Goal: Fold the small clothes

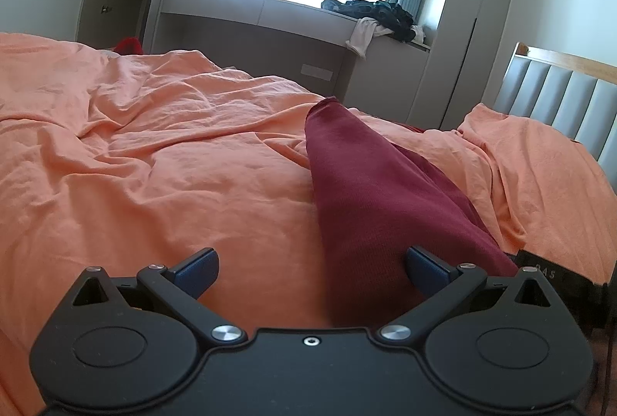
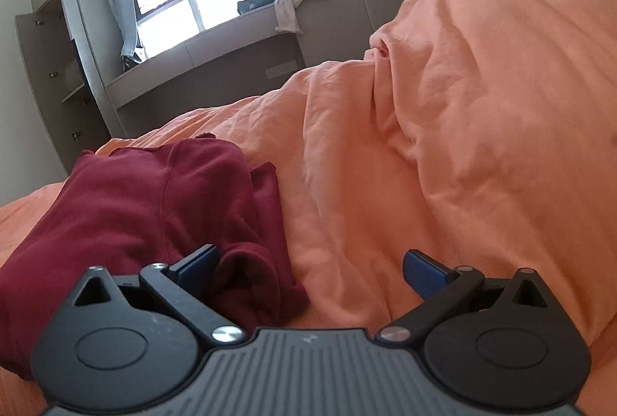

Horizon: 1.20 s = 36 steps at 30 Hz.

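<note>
We've got both grippers low over the bed. Left gripper [image 1: 311,271] jaws wide, nothing clamped; the dark red garment [image 1: 370,192] runs up between its fingers, lying on the orange sheet [image 1: 154,146] toward the headboard [image 1: 559,99] end. Right gripper [image 2: 308,271] also wide, empty; garment [image 2: 154,192] bunched in folds at its left finger, beside a raised hump of sheet [image 2: 462,107].

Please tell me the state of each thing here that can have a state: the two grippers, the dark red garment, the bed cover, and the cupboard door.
Left hand-held gripper: open, empty.
Right hand-held gripper: open, empty.
Dark red garment: partly folded, lying on the bed.
Orange bed cover: wrinkled, bunched.
Cupboard door: open.
</note>
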### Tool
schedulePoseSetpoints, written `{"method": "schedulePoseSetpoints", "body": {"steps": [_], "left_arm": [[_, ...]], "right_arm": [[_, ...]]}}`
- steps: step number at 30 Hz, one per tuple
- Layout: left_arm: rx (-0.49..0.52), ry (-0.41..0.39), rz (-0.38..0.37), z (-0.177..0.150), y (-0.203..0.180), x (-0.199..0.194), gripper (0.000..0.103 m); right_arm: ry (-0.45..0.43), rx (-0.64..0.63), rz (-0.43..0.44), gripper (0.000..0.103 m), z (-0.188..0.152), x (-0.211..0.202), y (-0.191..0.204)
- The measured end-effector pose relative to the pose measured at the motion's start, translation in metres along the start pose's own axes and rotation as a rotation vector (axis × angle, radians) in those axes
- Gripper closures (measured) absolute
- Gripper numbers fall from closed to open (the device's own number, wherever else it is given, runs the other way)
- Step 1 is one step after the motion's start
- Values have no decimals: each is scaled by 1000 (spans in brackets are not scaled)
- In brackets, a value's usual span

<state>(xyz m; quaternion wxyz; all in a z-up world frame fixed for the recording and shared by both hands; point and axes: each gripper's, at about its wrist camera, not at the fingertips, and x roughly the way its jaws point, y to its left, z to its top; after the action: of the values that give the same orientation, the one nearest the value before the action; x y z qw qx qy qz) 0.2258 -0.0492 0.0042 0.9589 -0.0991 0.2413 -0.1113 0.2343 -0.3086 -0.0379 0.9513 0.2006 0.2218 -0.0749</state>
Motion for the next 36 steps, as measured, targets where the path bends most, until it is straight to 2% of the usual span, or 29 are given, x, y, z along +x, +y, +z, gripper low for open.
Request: {"method": "schedulePoseSetpoints", "body": {"steps": [7,13,21,29,33,36], "left_arm": [[-1,3,-1,0,1,0,0],[-4,3,-2,0,1,1,0],[-8,2,-1,-1,2,1,0],[-8,3,-2,-1,2,1,0],[-9,4,-2,-1,2,1,0],[-10,5,-3,-1,2,2,0]], "right_arm": [[-31,33,-2,0,-12,-2,-1],[-32,55,23,0,-8,-7,-6],[-96,80,43,0,7,-7,-10],[-141,24,162,0,28,10,3],[-93,3,261,0,38,34,7],[-56,22,294,0,35,49,7]]}}
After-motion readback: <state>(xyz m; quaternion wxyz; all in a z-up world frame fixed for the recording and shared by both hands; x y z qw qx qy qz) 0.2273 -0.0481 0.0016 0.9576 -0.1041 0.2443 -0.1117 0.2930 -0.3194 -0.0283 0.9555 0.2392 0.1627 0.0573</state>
